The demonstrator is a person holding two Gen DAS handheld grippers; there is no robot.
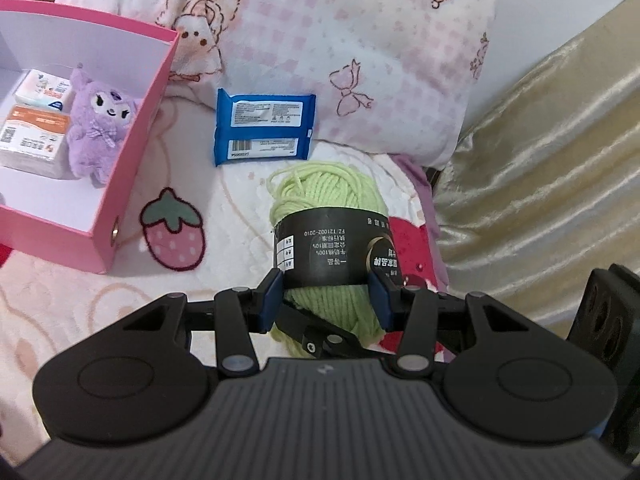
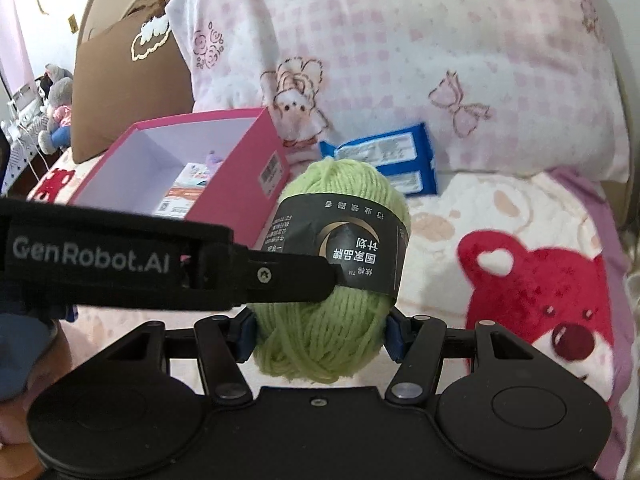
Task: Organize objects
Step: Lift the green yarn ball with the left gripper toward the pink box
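In the left wrist view, the left tongs are clamping the green yarn ball at its black label, above the bed blanket, with the pink box and blue wipes pack lying beyond. In the right wrist view, the right tongs are gripping the same yarn ball's lower end, while the left tongs' finger is crossing from the left onto the label.

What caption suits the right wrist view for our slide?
Both grippers' jaws clamp a green yarn ball above the bed, pink box behind.
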